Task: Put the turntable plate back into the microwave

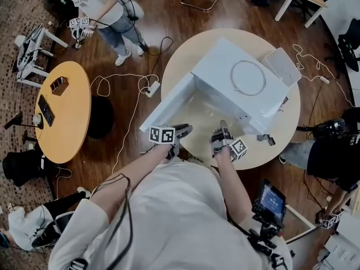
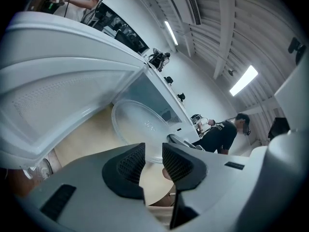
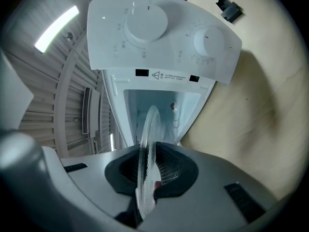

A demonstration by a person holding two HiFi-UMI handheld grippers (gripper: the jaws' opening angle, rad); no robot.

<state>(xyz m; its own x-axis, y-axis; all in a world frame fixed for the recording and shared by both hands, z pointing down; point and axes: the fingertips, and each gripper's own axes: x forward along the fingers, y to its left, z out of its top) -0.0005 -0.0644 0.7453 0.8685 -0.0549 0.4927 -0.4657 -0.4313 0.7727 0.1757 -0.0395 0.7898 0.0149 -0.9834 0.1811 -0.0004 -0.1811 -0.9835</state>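
The clear glass turntable plate (image 3: pixel 147 129) stands edge-on between the pads of my right gripper (image 3: pixel 147 158), which is shut on its rim. Straight ahead is the open cavity (image 3: pixel 159 108) of the white microwave (image 1: pixel 236 77). In the right gripper view its control panel (image 3: pixel 164 33) shows above the cavity. In the left gripper view the plate (image 2: pixel 140 127) shows broadside beside the open door (image 2: pixel 63 95). My left gripper (image 2: pixel 153 151) has its pads apart, with the plate's near rim just beyond the tips. Both grippers (image 1: pixel 183 131) (image 1: pixel 221 131) sit at the microwave's front.
The microwave stands on a round beige table (image 1: pixel 281 145) with its door (image 1: pixel 169 103) swung out to the left. A ring (image 1: pixel 247 77) lies on its top. Small dark clips (image 1: pixel 265 139) lie at the table's right. A person (image 2: pixel 222 137) stands beyond.
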